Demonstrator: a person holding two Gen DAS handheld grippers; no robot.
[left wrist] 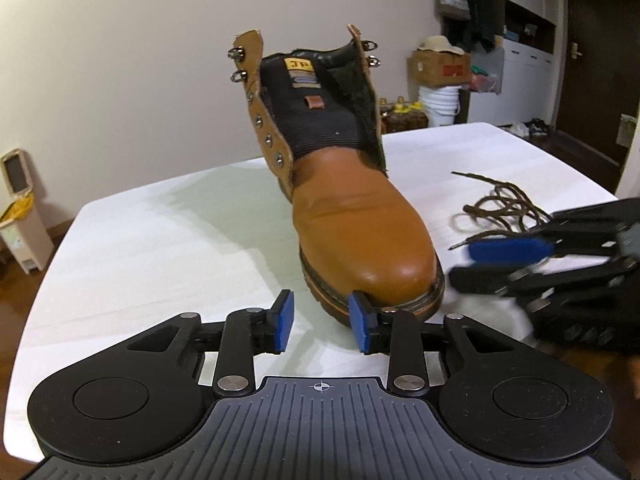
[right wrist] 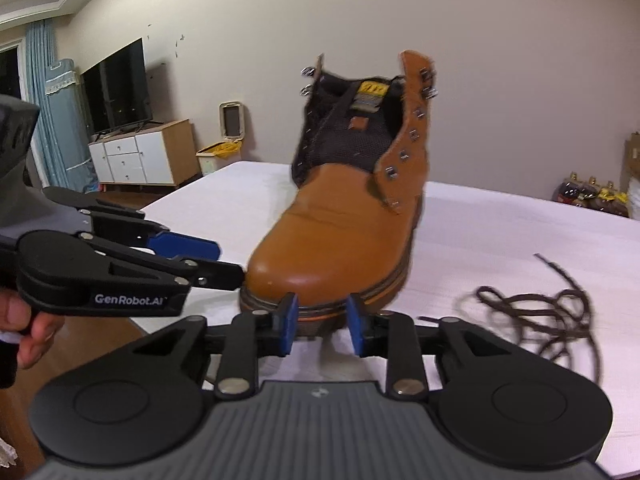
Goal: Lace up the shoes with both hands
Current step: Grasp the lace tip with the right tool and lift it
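Standing unlaced on the white table (left wrist: 160, 240), the boot (left wrist: 360, 232) faced both claws; the left gripper (left wrist: 322, 326) and right gripper (right wrist: 322, 326) gaped empty. Lacing had not begun: next, I judged, picking the lace (right wrist: 540, 312) lying beside it.

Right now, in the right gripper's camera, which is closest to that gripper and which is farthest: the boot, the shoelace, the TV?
1. The boot: its toe sits just ahead of the right gripper, whose jaws are open.
2. The shoelace: loose on the white table, off to the right.
3. The TV: far left, against the wall.
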